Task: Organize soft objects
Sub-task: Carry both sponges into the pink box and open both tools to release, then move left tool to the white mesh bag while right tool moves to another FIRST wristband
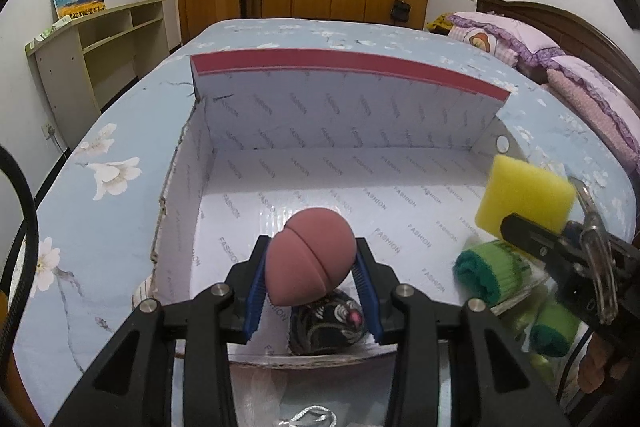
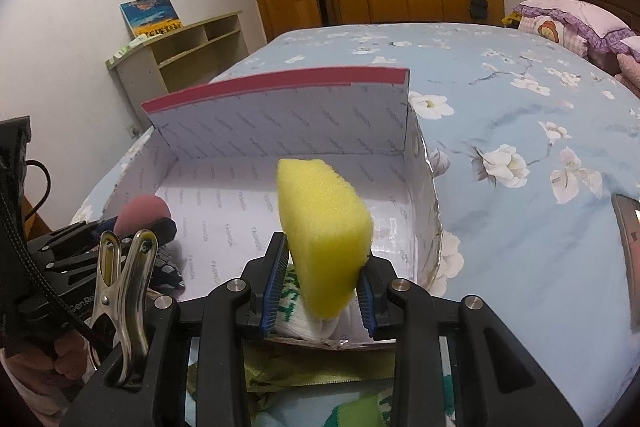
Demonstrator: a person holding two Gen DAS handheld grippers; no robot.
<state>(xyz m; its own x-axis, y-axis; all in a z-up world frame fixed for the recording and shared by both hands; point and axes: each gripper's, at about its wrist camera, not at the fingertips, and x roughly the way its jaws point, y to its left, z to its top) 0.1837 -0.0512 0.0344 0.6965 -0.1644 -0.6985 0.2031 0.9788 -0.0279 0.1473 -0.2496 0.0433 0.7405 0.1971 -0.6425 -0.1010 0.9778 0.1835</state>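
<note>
Over the box [image 1: 400, 115], our left hand-held gripper [image 1: 310, 279] clamps a pink sponge [image 1: 310, 259], its tip pointing down toward us; our right hand-held gripper [image 2: 320, 287] grips a yellow sponge [image 2: 324, 227], its long axis upright.

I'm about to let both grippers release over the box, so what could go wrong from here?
1. The yellow sponge is pinched only at its lower end by the right gripper and leans; it may tumble out sideways.
2. The pink makeup sponge in the left gripper hangs over the black patterned pouch; being rounded, it could bounce or roll off it.
3. The box has torn, low near walls, so a bounce might clear them.
</note>
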